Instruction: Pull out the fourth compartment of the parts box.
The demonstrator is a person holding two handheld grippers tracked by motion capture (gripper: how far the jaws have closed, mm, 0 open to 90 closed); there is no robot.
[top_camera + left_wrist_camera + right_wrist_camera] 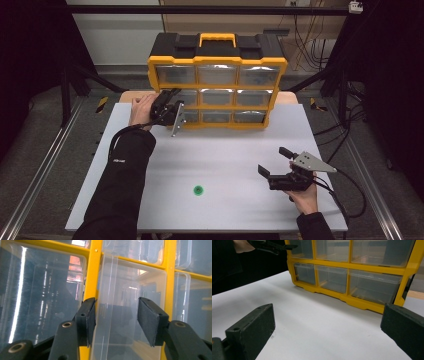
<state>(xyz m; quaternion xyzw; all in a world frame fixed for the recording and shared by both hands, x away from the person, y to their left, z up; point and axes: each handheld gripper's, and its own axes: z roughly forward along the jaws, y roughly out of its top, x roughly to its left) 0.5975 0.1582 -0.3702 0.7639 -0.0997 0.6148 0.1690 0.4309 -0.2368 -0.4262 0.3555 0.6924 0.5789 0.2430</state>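
My left tongs (116, 322) are up against the front of the yellow drawer cabinet (218, 61), half closed around the raised handle of a clear drawer (130, 302). The handle runs between the two black pads (147, 320). One pad sits right at its edge beside the yellow divider (92, 277); the other stands a little clear of it, so I would not call this a grip, though through the clear plastic I cannot be sure whether the first pad touches. In the high view these tongs (169, 95) meet the cabinet at its left column, about level with the middle row of drawers, and my left hand (142, 109) is behind them over the far left of the table (225, 165).

My right tongs (272, 162) are held wide with nothing between them, low over the near right part of the table, in my right hand (302, 197). They point toward the cabinet from well away. Looking along them (327, 327), I see the bare white table ahead and then the cabinet's bottom row of clear drawers.

A small green dot (198, 190) lies on the table near the front edge, between my two arms and well apart from both tongs. The cabinet stands at the far edge of the table, with a yellow carrying handle (217, 39) on its black top.
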